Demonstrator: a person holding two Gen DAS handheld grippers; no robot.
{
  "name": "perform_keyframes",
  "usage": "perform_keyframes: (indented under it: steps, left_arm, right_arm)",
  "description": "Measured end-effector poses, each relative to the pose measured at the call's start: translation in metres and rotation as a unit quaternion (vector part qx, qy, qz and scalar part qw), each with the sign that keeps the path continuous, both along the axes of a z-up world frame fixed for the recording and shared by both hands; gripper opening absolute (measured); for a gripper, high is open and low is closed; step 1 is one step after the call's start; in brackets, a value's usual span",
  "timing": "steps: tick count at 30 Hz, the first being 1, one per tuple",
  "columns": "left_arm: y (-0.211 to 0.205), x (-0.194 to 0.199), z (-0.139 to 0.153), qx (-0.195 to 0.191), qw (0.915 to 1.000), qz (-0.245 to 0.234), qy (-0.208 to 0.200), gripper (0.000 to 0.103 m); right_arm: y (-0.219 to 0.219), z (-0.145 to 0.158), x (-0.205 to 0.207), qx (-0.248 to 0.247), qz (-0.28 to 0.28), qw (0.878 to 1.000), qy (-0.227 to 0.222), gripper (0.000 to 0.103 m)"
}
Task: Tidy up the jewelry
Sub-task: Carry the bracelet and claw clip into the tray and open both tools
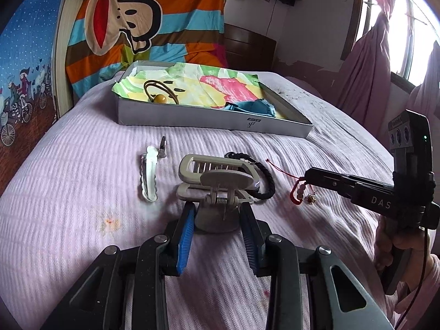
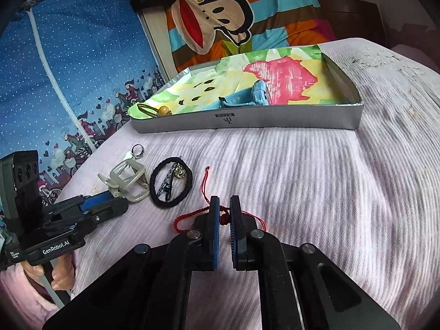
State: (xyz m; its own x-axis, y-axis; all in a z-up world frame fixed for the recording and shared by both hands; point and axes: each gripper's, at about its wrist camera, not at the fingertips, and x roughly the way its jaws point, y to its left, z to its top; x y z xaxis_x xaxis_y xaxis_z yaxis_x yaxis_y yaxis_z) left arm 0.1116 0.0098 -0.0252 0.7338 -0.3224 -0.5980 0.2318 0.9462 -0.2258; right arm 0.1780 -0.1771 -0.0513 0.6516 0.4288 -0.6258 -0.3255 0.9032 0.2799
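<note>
Left gripper (image 1: 217, 214) is clamped on the handle end of the beige claw clip (image 1: 217, 178), both blue pads pressed against it, and the clip sits on the lilac bedspread (image 1: 82, 181). Over to the right gripper (image 2: 224, 206): its jaws are pinched tight on the red cord bracelet (image 2: 192, 218), the knot caught between the pads, the braided loop spilling out to the left and a thin red tail running up the cover. From the left wrist view that bracelet carries pale beads and a small gold charm hanging just off the tip.

So 2 pieces are gripped at once, neither lifted clear as far as I can judge.

Moving outward: right beside the claw clip lies the black hair tie (image 2: 171, 183), with a dark patterned clip (image 2: 167, 185) and a small gold piece lying inside its ring. A silver ring (image 2: 137, 150) sits just beyond the claw clip, and a white wavy hair clip (image 1: 148, 176) lies to its other side with a small grey clip (image 1: 163, 147) just beyond it.

Further back, the grey box (image 1: 192, 117), lined with bright paper, already holds 2 things: a brown hair elastic with an amber bead (image 1: 159, 93) and a blue watch (image 2: 249, 97).

My read: early going. 2 in the box, 2 in hand, about 5 waiting on the bed.
</note>
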Motion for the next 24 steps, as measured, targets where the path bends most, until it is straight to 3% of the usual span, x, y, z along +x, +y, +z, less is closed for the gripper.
perform_keyframes:
  steps: [6,15,24]
  left_arm:
    - [-0.007,-0.008,0.008,0.002,0.9994,-0.025,-0.024,0.031]
    - [-0.002,-0.023,0.031,-0.008,0.9977,-0.016,-0.066,0.031]
    - [0.005,0.010,0.061,-0.006,0.9966,0.022,-0.079,0.031]
  right_arm:
    - [0.001,0.016,-0.005,-0.002,0.000,0.999,-0.039,0.006]
    - [-0.004,0.042,-0.017,-0.005,-0.013,0.995,-0.094,0.006]
    - [-0.013,0.068,0.000,0.013,-0.046,0.990,-0.131,0.006]
